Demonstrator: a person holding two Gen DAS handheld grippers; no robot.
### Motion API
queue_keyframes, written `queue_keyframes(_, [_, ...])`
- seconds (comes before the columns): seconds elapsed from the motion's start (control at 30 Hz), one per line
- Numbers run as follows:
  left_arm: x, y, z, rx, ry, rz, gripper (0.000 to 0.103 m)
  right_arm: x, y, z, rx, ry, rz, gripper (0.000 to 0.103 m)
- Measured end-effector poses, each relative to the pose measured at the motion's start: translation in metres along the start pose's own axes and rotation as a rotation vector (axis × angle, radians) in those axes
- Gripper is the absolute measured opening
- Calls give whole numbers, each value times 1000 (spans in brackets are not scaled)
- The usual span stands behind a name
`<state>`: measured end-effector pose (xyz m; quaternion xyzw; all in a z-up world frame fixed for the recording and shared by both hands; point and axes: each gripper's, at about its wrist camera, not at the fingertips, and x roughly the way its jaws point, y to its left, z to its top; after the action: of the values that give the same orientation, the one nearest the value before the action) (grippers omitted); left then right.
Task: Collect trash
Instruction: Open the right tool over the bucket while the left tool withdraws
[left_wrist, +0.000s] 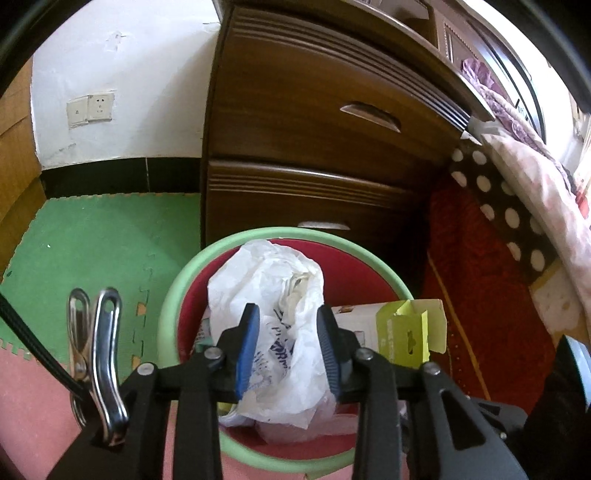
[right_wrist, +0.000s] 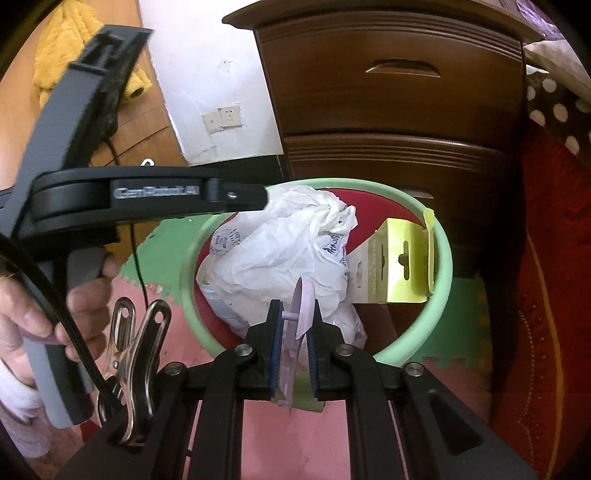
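Here, right gripper (right_wrist: 295, 341) clamped on a lilac plastic piece (right_wrist: 300, 314), poised over the bin's near rim. Left gripper (left_wrist: 288, 347) spread wide around a crumpled white plastic bag (left_wrist: 273, 295), not pinching it. Bag heaped inside the red bin (left_wrist: 351, 280) with its green rim, beside a yellow-green carton (left_wrist: 406, 332). Hemmed in by a brown dresser (left_wrist: 314, 122) close behind; red blanket (left_wrist: 480, 295) alongside.

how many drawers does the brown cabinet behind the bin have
2 drawers show on the cabinet: an upper drawer with a curved handle, and a lower drawer directly behind the trash bin. More may be hidden above.
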<state>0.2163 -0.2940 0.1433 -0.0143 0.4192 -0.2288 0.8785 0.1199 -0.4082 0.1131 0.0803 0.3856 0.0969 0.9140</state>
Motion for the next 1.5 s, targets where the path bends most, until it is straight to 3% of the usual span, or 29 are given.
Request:
queue_keyframes(0.27, [-15, 19, -5, -16, -16, 44, 33, 18, 1, 1, 0, 21, -24, 13])
queue_keyframes(0.4, [-22, 30, -11, -23, -10, 66, 33, 20, 2, 2, 12, -1, 7, 13])
queue_keyframes(0.53, [-34, 41, -18, -26, -18, 91, 33, 11, 4, 3, 11, -44, -3, 33])
queue_keyframes(0.77, [-57, 60, -31, -42, -19, 123, 33, -11, 15, 6, 21, -92, -20, 35])
queue_keyframes(1.07, [-97, 85, -47, -68, -27, 187, 33, -40, 56, 6, -28, -133, -10, 35])
queue_keyframes(1.5, [-184, 135, -87, -137, -53, 319, 33, -80, 136, -8, -80, -162, 55, 35])
